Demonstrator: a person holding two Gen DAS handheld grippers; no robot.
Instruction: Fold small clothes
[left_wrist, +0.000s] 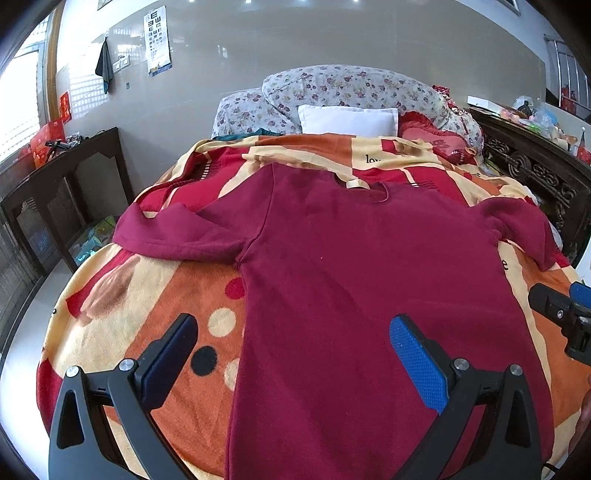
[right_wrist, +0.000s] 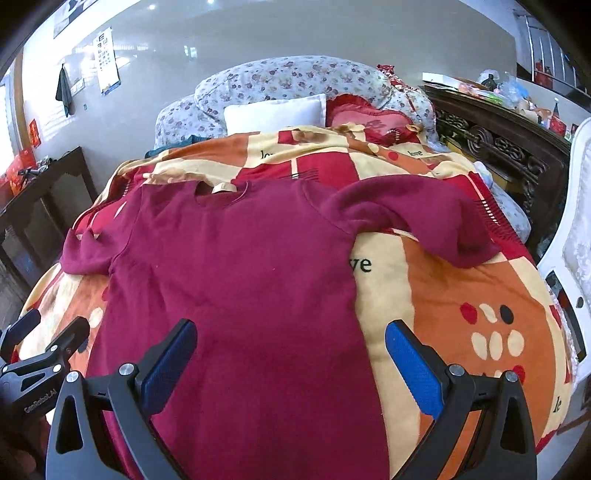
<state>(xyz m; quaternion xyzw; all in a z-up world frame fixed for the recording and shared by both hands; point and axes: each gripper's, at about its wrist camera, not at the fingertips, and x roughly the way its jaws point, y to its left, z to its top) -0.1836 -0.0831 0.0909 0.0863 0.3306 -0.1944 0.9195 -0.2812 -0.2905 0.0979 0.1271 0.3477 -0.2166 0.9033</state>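
Note:
A dark red long-sleeved top (left_wrist: 369, 288) lies flat on the bed, collar at the far end, hem toward me, both sleeves spread out to the sides. It also shows in the right wrist view (right_wrist: 236, 273). My left gripper (left_wrist: 293, 328) is open and empty, above the top's lower left edge. My right gripper (right_wrist: 290, 332) is open and empty, above the top's lower right edge. The right gripper also shows at the right edge of the left wrist view (left_wrist: 565, 310), and the left gripper at the left edge of the right wrist view (right_wrist: 44, 332).
The top lies on an orange, red and cream blanket (left_wrist: 147, 295). A white pillow (left_wrist: 347, 120), a red heart cushion (right_wrist: 369, 118) and a floral quilt (left_wrist: 351, 86) are at the head. Dark wooden furniture stands left (left_wrist: 62, 192) and right (right_wrist: 495, 144). A white chair (right_wrist: 569, 236) is at the right.

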